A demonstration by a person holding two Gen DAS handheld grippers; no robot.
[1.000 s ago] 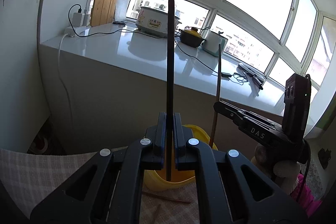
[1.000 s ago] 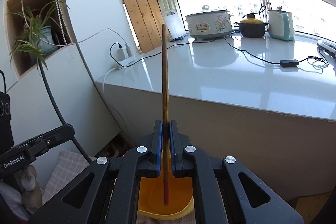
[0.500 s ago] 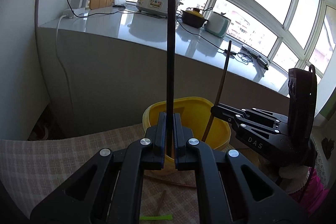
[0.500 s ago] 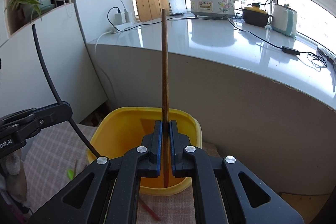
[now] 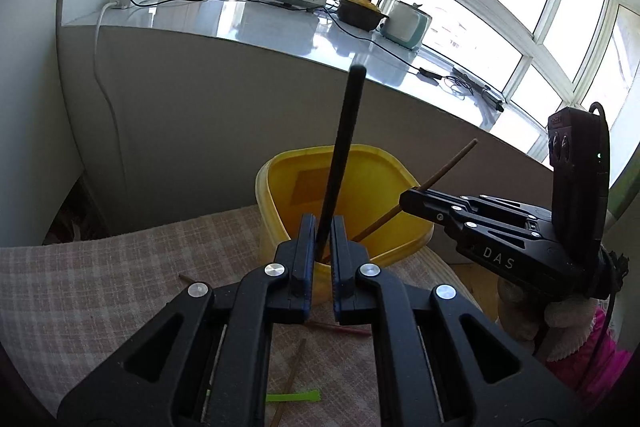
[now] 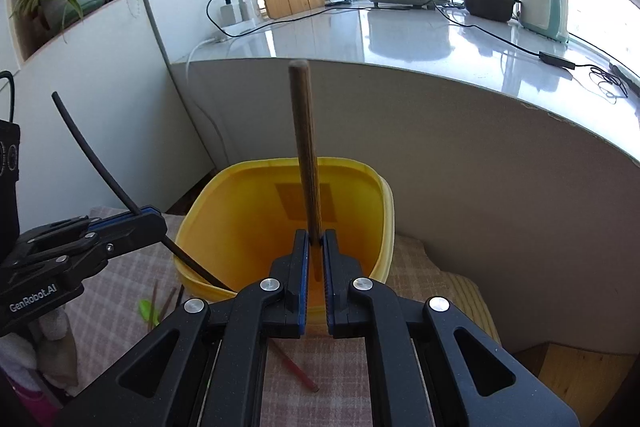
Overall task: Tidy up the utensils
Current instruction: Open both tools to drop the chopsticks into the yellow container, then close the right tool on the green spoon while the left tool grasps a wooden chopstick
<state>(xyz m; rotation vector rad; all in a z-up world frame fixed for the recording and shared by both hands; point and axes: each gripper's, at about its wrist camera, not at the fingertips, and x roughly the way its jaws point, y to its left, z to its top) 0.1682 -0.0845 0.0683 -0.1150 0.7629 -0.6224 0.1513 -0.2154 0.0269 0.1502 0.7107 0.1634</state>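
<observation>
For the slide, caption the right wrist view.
Right gripper lowers a brown chopstick into the yellow bin; left gripper angles a black chopstick in.

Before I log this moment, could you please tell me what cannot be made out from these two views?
- Left wrist view: the lower end of the black chopstick is hidden behind the left gripper, so whether it touches the yellow container is unclear.
- Right wrist view: the brown chopstick tip is hidden likewise behind the right gripper.
- The loose chopsticks on the cloth are partly covered by the fingers; their count is unclear.
</observation>
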